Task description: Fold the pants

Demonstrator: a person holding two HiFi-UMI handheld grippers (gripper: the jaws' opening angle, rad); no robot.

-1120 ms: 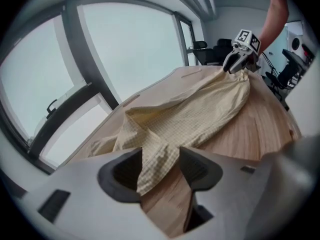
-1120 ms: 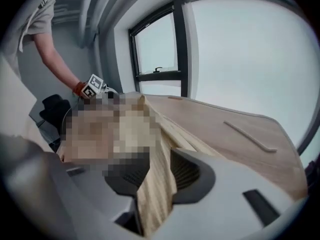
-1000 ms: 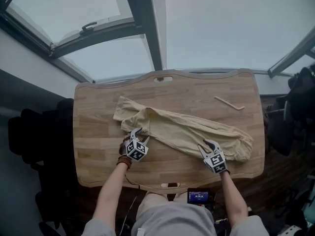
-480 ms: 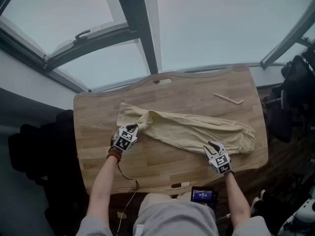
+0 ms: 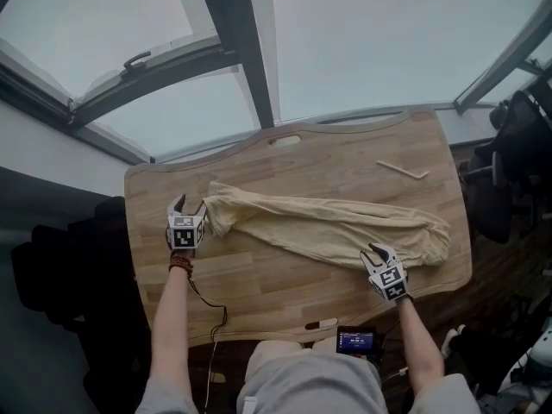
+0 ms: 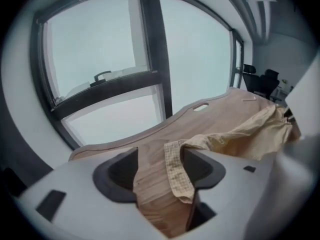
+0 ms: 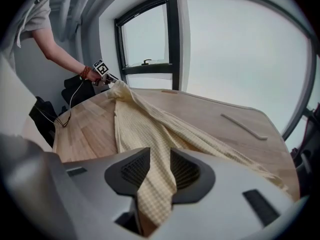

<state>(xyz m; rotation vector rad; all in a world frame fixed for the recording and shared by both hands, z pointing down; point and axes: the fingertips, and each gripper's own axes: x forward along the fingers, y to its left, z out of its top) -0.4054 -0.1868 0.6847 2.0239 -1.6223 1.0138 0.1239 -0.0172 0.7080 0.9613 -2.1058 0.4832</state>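
Left gripper [image 5: 190, 203] stands wide, its jaws having just been opening, one end of the yellow pants [image 5: 328, 227] loose between them. Right gripper [image 5: 373, 251] pinches the pants' near edge. They lie stretched across the wooden table [image 5: 345, 158].

Pale yellow, finely checked pants [image 5: 328, 227]; light wood-grain table [image 5: 345, 158]; dark window frames [image 5: 231, 33].
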